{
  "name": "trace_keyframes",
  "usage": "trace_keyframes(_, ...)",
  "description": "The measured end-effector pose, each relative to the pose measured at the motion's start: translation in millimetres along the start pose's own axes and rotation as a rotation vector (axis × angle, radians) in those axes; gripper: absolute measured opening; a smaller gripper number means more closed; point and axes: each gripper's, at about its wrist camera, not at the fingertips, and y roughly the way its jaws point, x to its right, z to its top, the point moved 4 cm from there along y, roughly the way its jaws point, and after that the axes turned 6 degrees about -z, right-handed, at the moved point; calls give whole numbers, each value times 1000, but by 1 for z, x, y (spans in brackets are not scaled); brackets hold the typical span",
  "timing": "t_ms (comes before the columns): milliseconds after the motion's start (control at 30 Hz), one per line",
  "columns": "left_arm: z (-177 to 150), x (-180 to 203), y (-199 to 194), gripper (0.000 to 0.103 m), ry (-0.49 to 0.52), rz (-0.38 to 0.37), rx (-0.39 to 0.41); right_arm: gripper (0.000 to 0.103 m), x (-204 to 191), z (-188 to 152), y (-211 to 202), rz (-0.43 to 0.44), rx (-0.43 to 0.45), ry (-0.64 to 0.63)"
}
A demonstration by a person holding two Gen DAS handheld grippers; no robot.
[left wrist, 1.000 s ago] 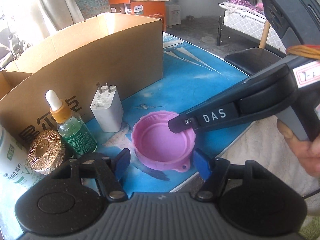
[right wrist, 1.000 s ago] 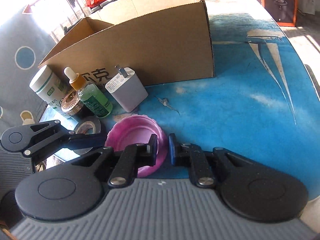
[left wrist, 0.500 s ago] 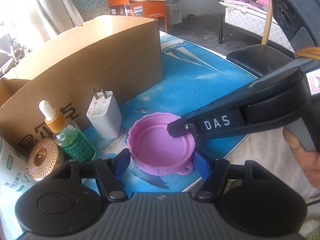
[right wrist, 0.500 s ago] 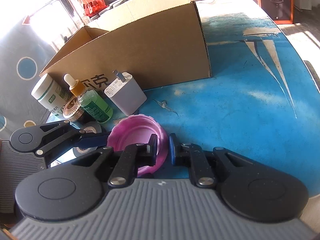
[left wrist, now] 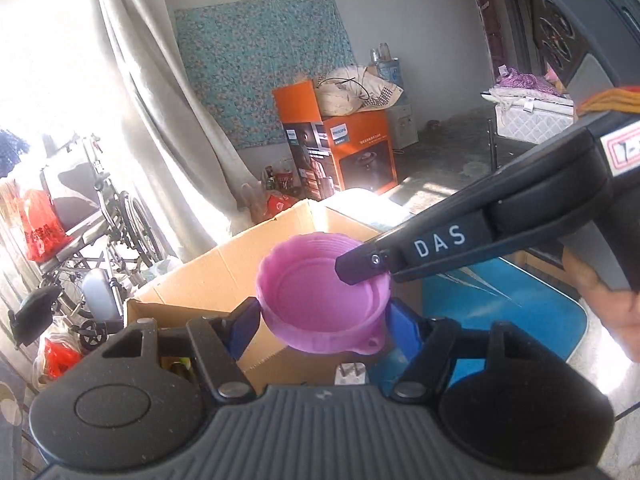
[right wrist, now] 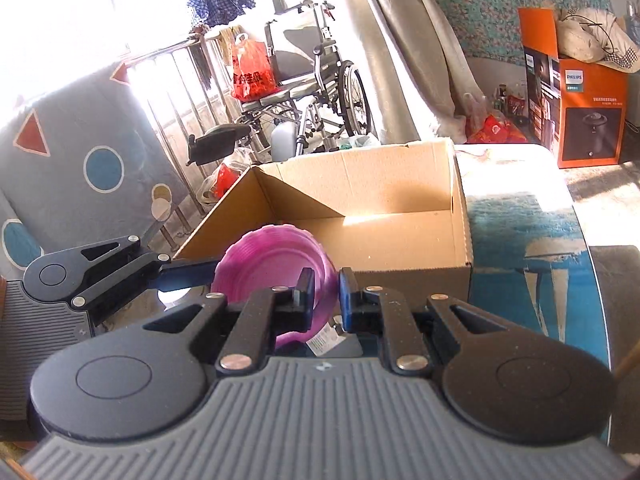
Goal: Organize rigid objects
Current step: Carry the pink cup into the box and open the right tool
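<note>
One pink lid (left wrist: 320, 304), a shallow round cap with a scalloped rim and a small tab on its near side, is held in the air in front of one open cardboard box (right wrist: 384, 216). Two handheld grippers meet at it. The right gripper (right wrist: 325, 300) is clenched on the lid's rim, one finger inside the cup and one outside, so the wall is pinched between them. The left gripper (left wrist: 320, 324) has its blue pads spread wide on either side of the lid; whether they touch its sides cannot be told from either view.

Just below the lid, the two metal prongs of one white charger (left wrist: 351, 372) peek up. The near wall of the box sits right behind the lid, and its top edge is level with the lid or lower. The inside of the box looks bare, with sunlight on its floor. To the right of the box the blue table (right wrist: 516, 232) lies open as far as its right edge.

Far beyond stand one wheelchair (right wrist: 316, 80), a pale curtain (left wrist: 160, 128) and one orange carton (left wrist: 344, 152).
</note>
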Motion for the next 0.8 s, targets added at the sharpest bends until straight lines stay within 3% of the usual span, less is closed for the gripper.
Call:
trace_keyframes(133,16,-44,18,71,-44,25,-37,13,-7,47,36,66,-49,-24)
trace_keyframes(300,8,-99,73,71,-165,-48,-231,15,-5,77,125,118,-272,3)
trace_keyframes(500,-30,-137,126,71,-262,-166,-452,15,4,49,213,134,-555,90)
trace_keyframes(800,-56,-151,147,72,-369,-266,-657,16,1,13,259,162,-788,86)
